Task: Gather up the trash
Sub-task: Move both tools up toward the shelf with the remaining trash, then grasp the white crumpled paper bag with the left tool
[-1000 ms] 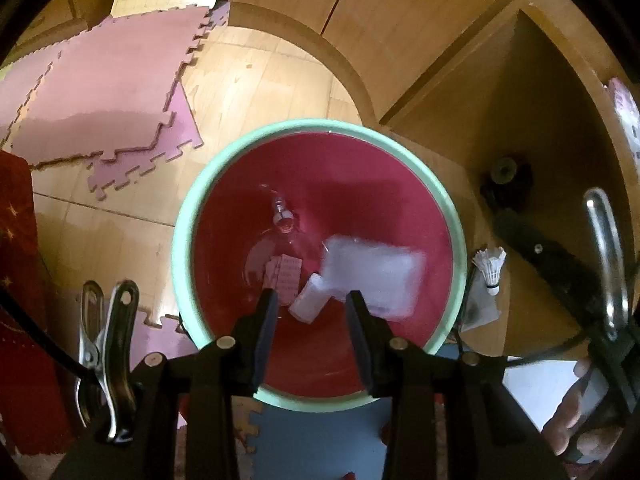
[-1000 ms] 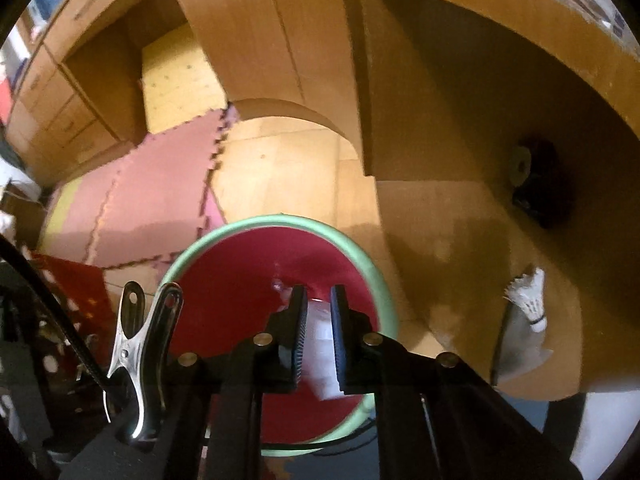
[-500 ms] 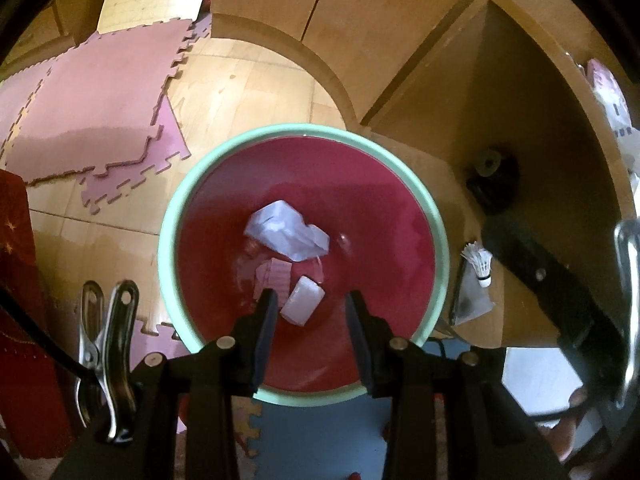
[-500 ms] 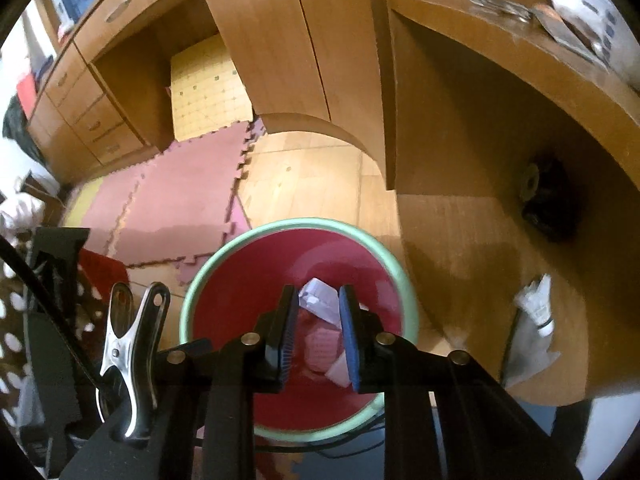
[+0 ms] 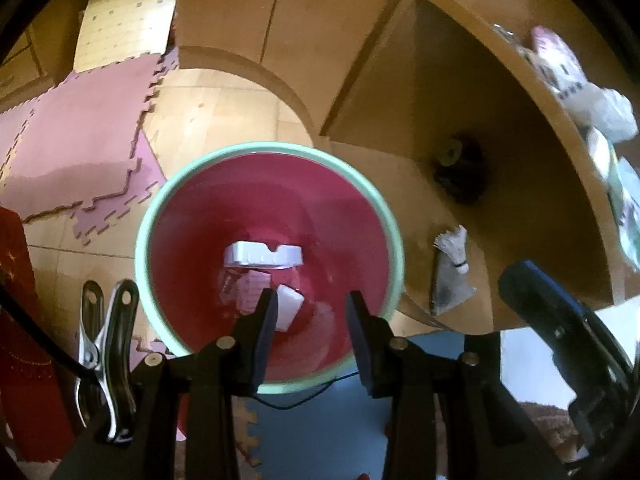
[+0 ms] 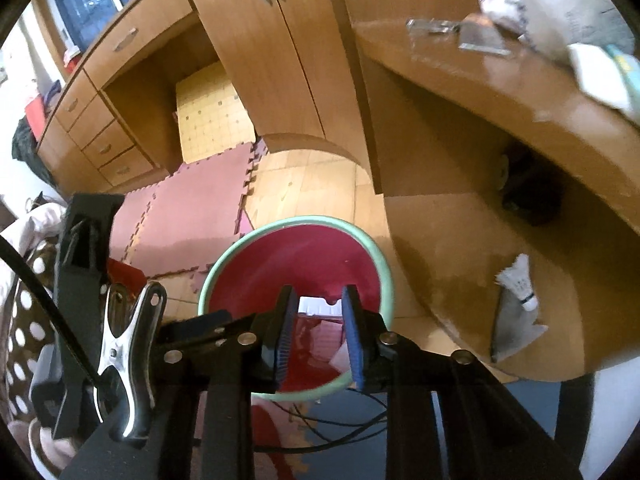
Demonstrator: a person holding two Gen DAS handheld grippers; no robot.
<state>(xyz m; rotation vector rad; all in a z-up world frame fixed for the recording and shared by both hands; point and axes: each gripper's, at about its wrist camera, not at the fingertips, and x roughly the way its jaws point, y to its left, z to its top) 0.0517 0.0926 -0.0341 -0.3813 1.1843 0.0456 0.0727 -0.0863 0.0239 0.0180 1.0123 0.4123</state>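
Change: your right gripper (image 6: pixel 318 330) has pulled up and back from the bin (image 5: pixel 269 151) since a second ago, and the white paper it pinched then now lies inside as a crumpled white wad (image 5: pixel 262 256).
Right claw: released, nothing between the blue pads (image 6: pixel 354 340); you hold it above the bin's near rim.
Left claw: your left gripper (image 5: pixel 310 326) is spread wide and empty, also over the bin's near rim.
Trash: the wad rests low in the bin, with pink scraps (image 5: pixel 250 292) and a small white piece (image 5: pixel 289 306) just nearer you.
Left view only: the bin's whole red inside, and the other gripper's dark body (image 5: pixel 560 340) to the right of the bin.
Right view only: the desk top (image 6: pixel 500 84) above and right of the bin, with packets and a white bag (image 6: pixel 572 12); drawers (image 6: pixel 96 136) far left of the bin.
Both views: a shuttlecock (image 5: pixel 454 250) on grey paper on the low shelf (image 6: pixel 460 248) right of the bin.
Blocking: your right fingers hide most of the bin's contents in that view.
Around: pink foam mats (image 5: pixel 84 132) left of the bin.
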